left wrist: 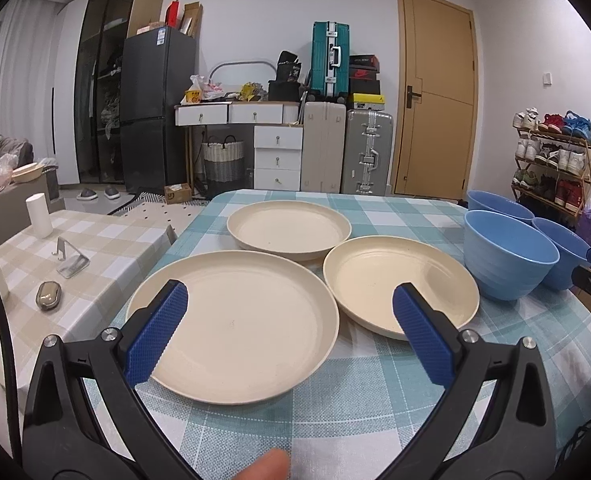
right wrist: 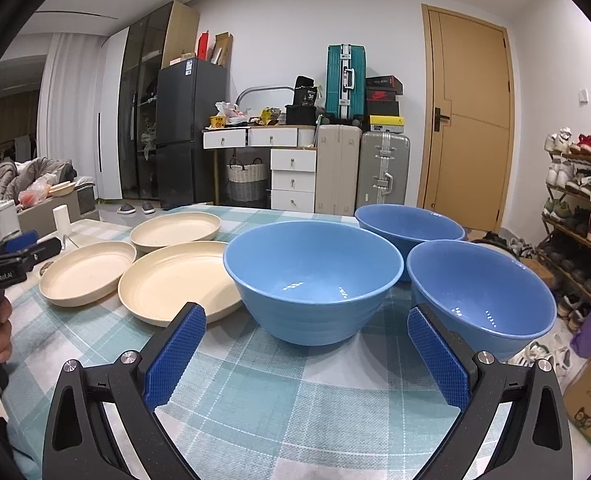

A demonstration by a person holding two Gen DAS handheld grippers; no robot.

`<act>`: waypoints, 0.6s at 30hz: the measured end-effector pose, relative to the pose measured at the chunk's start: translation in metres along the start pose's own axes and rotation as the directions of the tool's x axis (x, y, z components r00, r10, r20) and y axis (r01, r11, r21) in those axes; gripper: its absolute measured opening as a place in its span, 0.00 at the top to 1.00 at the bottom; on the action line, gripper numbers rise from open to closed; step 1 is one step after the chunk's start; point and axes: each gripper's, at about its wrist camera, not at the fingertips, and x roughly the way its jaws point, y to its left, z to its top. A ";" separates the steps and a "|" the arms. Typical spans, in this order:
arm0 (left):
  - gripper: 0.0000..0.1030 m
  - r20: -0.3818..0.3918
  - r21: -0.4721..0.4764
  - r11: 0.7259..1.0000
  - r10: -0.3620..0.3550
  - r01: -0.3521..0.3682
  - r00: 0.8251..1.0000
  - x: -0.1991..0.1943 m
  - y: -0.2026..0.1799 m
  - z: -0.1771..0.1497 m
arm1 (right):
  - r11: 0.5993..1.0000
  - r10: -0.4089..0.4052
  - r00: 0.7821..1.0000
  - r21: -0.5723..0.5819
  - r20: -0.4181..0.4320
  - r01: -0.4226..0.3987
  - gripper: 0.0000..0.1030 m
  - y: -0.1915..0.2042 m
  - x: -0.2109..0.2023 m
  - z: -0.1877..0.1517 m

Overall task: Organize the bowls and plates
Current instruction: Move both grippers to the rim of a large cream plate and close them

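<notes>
— Left gripper (left wrist: 289,312) hangs wide open over the near plate (left wrist: 235,328); right gripper (right wrist: 305,340) gapes too, facing the near bowl (right wrist: 313,280). Nothing held.

— We have three cream plates on the checked table (left wrist: 375,400), three blue bowls just beside them.

— They look light, stiff and slick to us, likely plastic.

— So we pinch a rim, one pad (left wrist: 157,332) inside, one under; a flat grab would probably slip.

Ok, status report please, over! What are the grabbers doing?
Left gripper open, empty. Right gripper open, empty. Three cream plates, three blue bowls unstacked on checked tablecloth. Nothing blocking.
</notes>
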 end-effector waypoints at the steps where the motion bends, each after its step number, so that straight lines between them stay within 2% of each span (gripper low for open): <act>1: 0.00 -0.001 -0.002 1.000 0.002 -0.002 1.000 0.000 0.001 0.001 | 1.000 0.000 1.000 0.003 -0.002 0.000 0.00 0.001 0.000 0.002; 9: 0.00 -0.057 -0.018 0.999 0.039 -0.040 0.998 0.003 0.016 0.013 | 0.995 0.053 0.999 0.081 -0.008 -0.052 0.00 0.000 0.001 0.023; 18: 0.01 -0.128 -0.068 0.993 0.091 -0.100 0.988 0.009 0.055 0.023 | 0.997 0.062 0.998 0.053 -0.016 -0.061 0.00 0.025 0.005 0.043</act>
